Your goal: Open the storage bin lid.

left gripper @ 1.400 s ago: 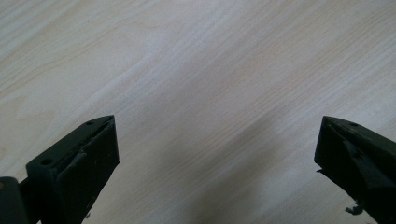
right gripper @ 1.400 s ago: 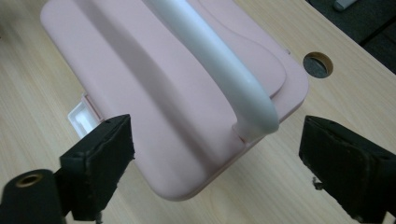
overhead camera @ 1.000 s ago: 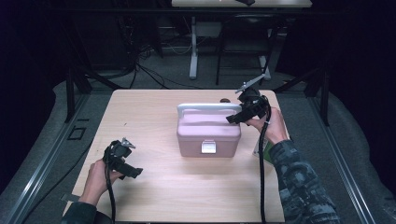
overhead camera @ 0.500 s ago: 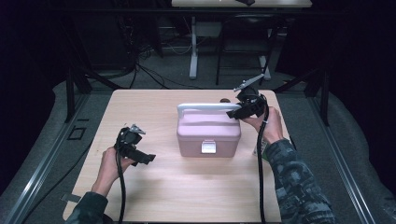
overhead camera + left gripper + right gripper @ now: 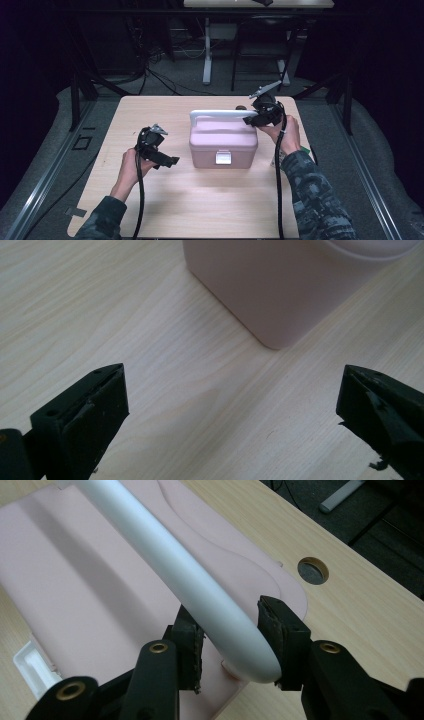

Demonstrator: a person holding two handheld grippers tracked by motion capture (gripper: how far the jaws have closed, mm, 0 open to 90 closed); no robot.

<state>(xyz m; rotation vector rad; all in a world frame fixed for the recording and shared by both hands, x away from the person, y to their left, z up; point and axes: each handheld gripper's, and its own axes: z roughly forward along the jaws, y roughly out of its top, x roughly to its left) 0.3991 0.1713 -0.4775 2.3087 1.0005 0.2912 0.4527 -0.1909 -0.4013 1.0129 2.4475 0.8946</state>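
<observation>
Two black two-jaw grippers work at a pale wooden table (image 5: 150, 210), where a pink plastic carry-box with a white latch (image 5: 223, 145) sits a little toward the far right corner. Its white bar handle (image 5: 216, 115) stands raised over the lid. The right gripper (image 5: 232, 640) has just been closing its jaws on the right end of that handle — both pads now press the rounded bar, though the far end of it is cut off at the frame's top. The left gripper (image 5: 167, 161) hangs near the box's left side with jaws wide apart, nothing between them. In the left gripper view, the box shows as one blurred lower corner — its lid is out of frame.
</observation>
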